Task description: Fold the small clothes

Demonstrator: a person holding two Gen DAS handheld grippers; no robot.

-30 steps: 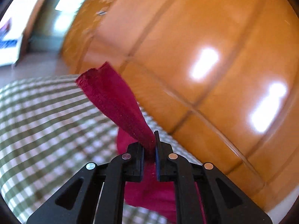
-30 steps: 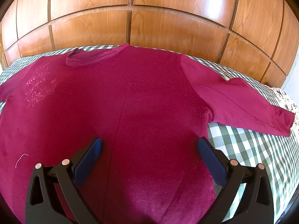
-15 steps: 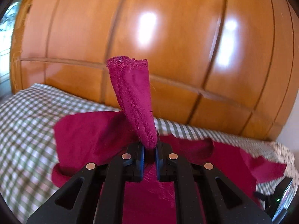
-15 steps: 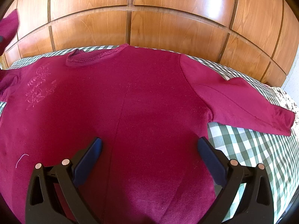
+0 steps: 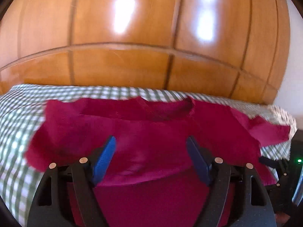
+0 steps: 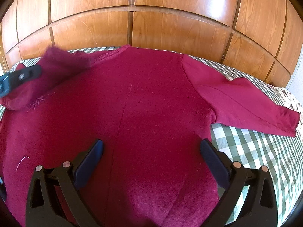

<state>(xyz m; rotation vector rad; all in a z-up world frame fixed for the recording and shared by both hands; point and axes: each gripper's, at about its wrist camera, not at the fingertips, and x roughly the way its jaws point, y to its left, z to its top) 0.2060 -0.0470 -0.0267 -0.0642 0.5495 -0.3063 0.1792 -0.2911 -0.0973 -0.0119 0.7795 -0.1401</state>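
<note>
A dark red sweater [image 6: 142,104] lies flat on the checked bedcover, neck toward the wooden panels. Its left sleeve [image 6: 56,64] is blurred and lies folded in over the shoulder. Its right sleeve [image 6: 246,102] stretches out to the right. My left gripper [image 5: 150,141] hovers over the sweater [image 5: 151,128] near the collar, its jaws opening, with nothing pressed between its blue pads. One of its black fingers [image 6: 22,75] shows at the left edge of the right wrist view. My right gripper [image 6: 151,145] stands open above the sweater's lower body, holding nothing.
The green and white checked bedcover [image 6: 255,151] reaches to the right and to the left [image 5: 19,124] of the sweater. Glossy wooden panels [image 6: 151,28] rise right behind the bed. A flowered fabric [image 6: 289,98] lies at the far right edge.
The left gripper carried the sleeve in from the left over the sweater, sank, and let it go; its jaws went from shut to open. The right gripper kept still.
</note>
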